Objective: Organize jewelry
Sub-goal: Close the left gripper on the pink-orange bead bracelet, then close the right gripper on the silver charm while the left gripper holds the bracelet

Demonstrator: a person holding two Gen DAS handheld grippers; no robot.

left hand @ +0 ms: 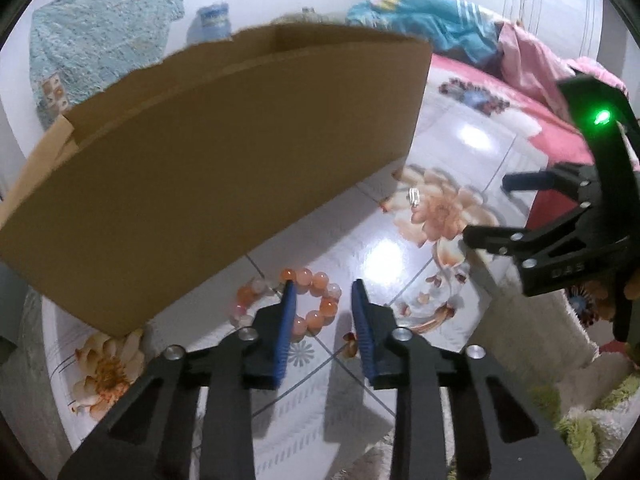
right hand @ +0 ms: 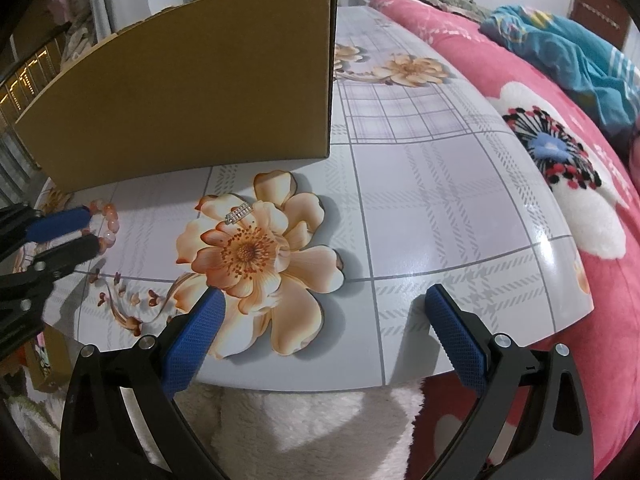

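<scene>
An orange and pink bead bracelet (left hand: 316, 286) lies on the flowered table, just in front of the cardboard box (left hand: 224, 160). My left gripper (left hand: 323, 286) is open; its left finger lies over the bracelet's ring and the right finger stands outside it. In the right wrist view the bracelet (right hand: 111, 216) shows at far left beside the left gripper (right hand: 86, 232). A small silver ring (right hand: 239, 213) lies on the printed flower; it also shows in the left wrist view (left hand: 414, 197). My right gripper (right hand: 320, 294) is open wide and empty, near the table's front edge, and shows in the left wrist view (left hand: 486, 208).
The open cardboard box (right hand: 200, 92) stands at the table's back left. A pink flowered blanket (right hand: 580, 200) and blue cloth (right hand: 568, 48) lie right of the table (right hand: 440, 200). White fluffy fabric (right hand: 300, 428) lies below the front edge.
</scene>
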